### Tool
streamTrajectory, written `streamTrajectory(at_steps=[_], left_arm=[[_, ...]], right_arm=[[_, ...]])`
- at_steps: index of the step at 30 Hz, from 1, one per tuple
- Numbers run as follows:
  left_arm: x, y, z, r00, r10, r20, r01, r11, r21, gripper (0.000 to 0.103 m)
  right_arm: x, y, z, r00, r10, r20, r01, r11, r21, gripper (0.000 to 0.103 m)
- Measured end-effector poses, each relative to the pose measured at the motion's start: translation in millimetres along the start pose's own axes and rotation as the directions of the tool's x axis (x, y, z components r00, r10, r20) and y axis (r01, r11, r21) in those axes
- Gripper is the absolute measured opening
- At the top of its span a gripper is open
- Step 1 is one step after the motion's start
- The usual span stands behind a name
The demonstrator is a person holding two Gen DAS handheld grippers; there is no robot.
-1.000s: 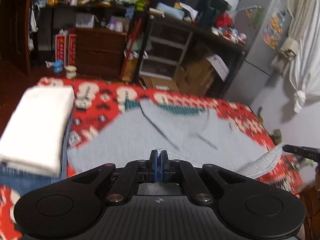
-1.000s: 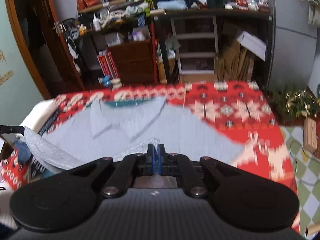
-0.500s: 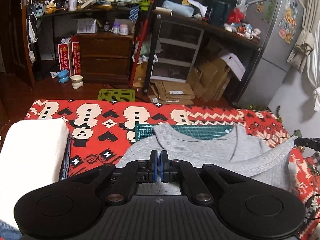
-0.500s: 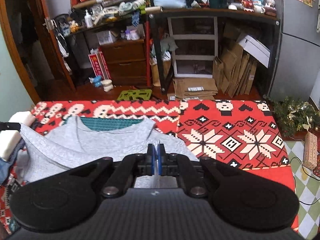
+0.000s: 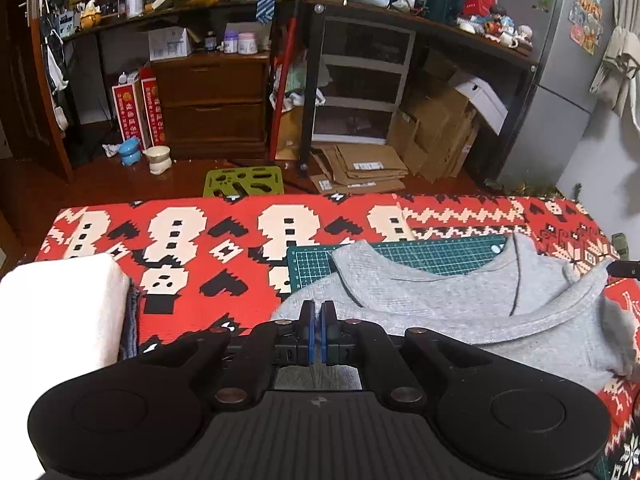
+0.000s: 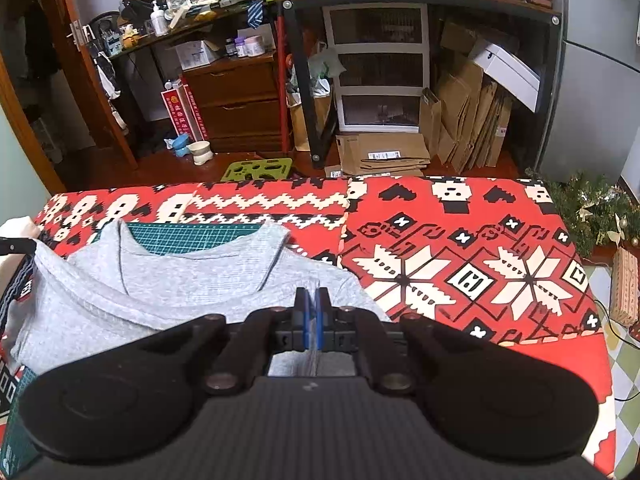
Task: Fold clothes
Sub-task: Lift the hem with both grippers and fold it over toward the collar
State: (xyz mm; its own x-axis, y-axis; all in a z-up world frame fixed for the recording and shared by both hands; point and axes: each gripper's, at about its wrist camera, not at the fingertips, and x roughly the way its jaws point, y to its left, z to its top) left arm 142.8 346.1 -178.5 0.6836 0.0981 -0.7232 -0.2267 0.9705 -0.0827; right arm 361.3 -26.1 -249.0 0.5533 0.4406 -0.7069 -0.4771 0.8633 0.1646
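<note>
A red patterned blanket (image 5: pixel 208 240) is covering the table. A grey shirt (image 5: pixel 460 304) is lying across it over a green cutting mat (image 5: pixel 420 252), toward three o'clock in the left view. A white folded stack (image 5: pixel 56 308) is sitting at nine o'clock. The left gripper (image 5: pixel 318 320) and right gripper (image 6: pixel 311 312) are each pinching shirt fabric, jaws together. Uneven pulling is likely to skew the fold or slip the cloth free.

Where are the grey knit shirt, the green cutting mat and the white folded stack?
Grey knit shirt (image 5: pixel 460 300): left wrist view, chest panel.
Green gridded cutting mat (image 5: pixel 436 254): left wrist view, bare strip above the neckline.
White folded stack (image 5: pixel 60 308): left wrist view, top face.
</note>
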Motion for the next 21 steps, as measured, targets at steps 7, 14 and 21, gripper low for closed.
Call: streamTrajectory(at_steps=[7,14,21], left_arm=[[25.5,5.6,-4.5,0.999,0.032,-0.043,-0.033,0.999,-0.023,0.003],[41.9,15.3,-13.8,0.998,0.023,-0.056,-0.027,0.997,-0.076,0.004],[39.8,21.4,-16.7,0.999,0.04,-0.007,-0.04,0.995,-0.097,0.036]], right_arm=[[20.4,-4.6,3.0,1.0,-0.018,-0.019,0.019,1.0,0.014,0.003],[43.7,-9.5,-3.3,0.998,-0.044,-0.051,0.046,0.999,0.028,0.003],[47.0,-21.6,-9.2,0.999,-0.051,-0.019,0.052,0.995,0.088,0.02]])
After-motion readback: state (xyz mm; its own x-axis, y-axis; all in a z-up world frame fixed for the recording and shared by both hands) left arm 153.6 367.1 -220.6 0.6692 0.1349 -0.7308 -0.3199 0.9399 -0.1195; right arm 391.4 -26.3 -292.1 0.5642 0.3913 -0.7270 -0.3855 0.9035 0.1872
